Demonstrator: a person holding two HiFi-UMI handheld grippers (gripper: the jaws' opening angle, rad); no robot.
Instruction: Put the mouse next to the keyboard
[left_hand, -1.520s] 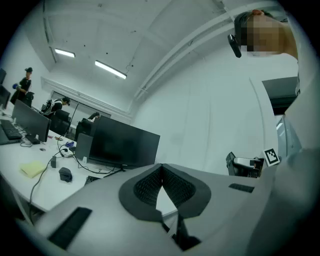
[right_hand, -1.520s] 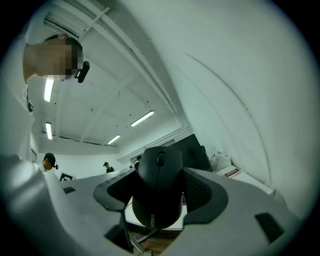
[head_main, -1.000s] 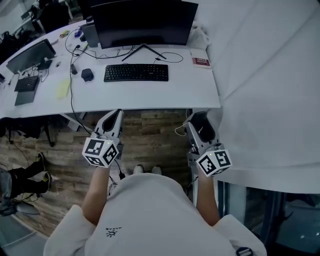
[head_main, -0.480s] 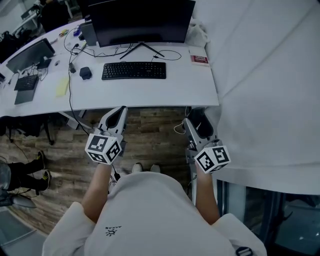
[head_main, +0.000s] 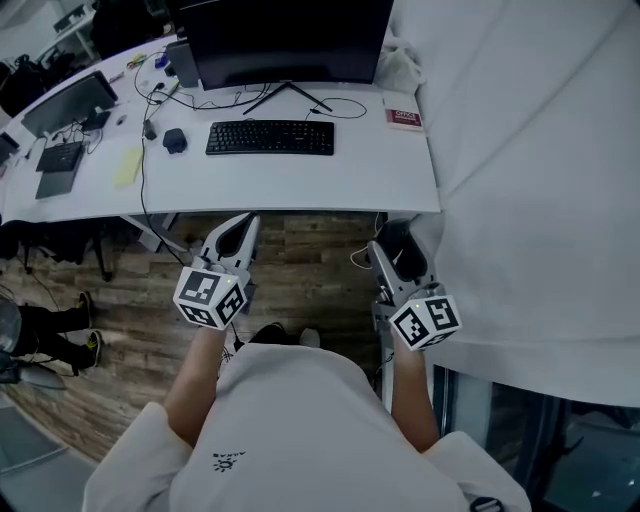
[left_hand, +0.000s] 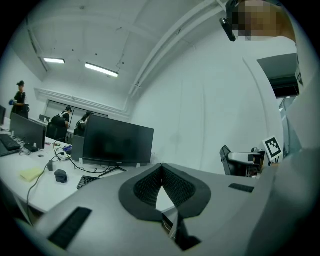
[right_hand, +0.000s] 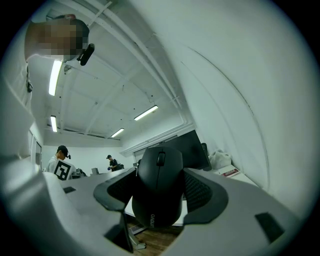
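- Office flooring of wood planks (head_main: 300, 270) lay under the person, who stood short of a long white bench (head_main: 330, 185).
- Fingers (right_hand: 202, 192) of the right gripper (right_hand: 160, 175) were clenched on a black mouse (right_hand: 159, 197). It was held nose-up between the ribbed pads, off the bench and over the floor.
- Fingers (left_hand: 142, 187) of the left gripper (left_hand: 161, 170) were closed tip to tip on nothing.
- Risk, as I judged it: the mouse's smooth, rounded sides gave the pads little to bite. A jolt or a slackened squeeze could have let it slip to the floor before it cleared the bench's front edge.
- Best room seemed to lie right of the black keyboard (head_main: 270, 137), where bare bench ran to a red-and-white box (head_main: 402, 118). Setting down too far right could have nudged that box or left the mouse near the corner.
- Left of the keyboard looked tighter, with a second dark mouse (head_main: 175, 140) and a black cable (head_main: 142, 170) there.
- White sheeting (head_main: 530, 180) hung close on the right, so a wide swing could have brushed it.
- Behind the keyboard stood the monitor (head_main: 285, 40), its stand legs just beyond the keys, which limited any reach forward.
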